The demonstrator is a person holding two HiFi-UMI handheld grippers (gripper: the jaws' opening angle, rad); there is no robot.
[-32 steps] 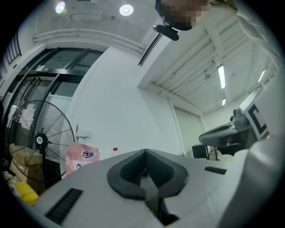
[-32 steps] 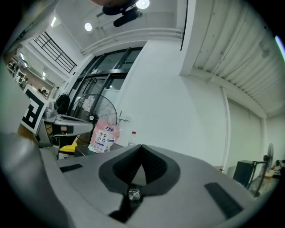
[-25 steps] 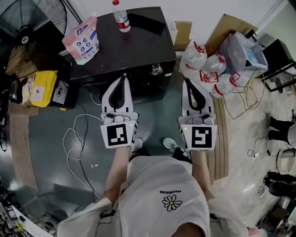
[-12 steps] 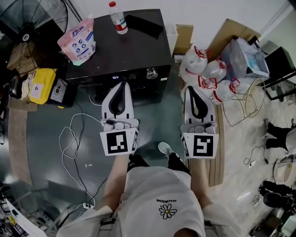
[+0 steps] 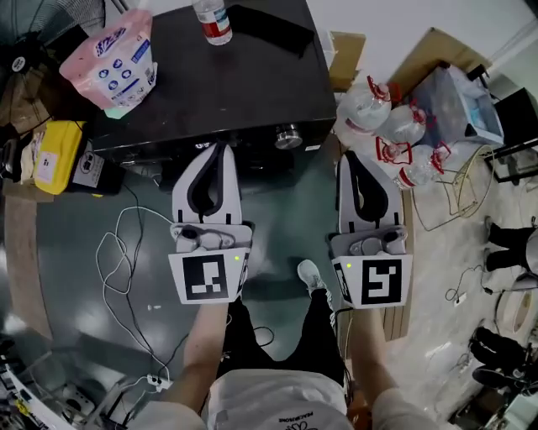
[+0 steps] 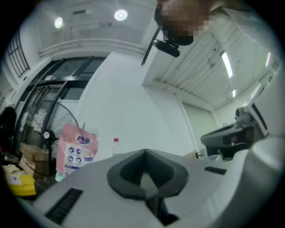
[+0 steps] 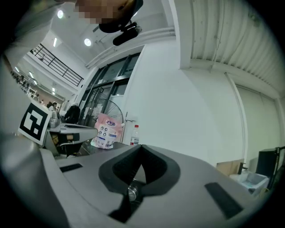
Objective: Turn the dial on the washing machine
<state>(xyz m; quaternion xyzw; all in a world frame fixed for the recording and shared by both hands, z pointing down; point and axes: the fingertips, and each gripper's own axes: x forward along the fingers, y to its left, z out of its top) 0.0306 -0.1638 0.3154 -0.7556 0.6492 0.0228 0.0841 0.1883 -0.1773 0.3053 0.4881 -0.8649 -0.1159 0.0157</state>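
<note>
Our left claw and our right claw each have their tips pressed together, and neither one pinches anything. Both point at the front of the black washing machine. The silver dial sits on the machine's front edge, near its right corner. It is between our two claws, nearer the right one, and not touching it. In the right gripper view we see the dial through the hole behind the closed tips.

On top of the machine stand a pink pouch, a water bottle with a red cap, and a flat black thing. The pouch has blue pictures and blue writing, too small for us to read. Left of the machine are a yellow thing and a fan. Right of it lies a clear bag of big water bottles with red and white labels. A white cord curls on the floor by our left claw. Each claw carries a cube with a black and white square marker.
</note>
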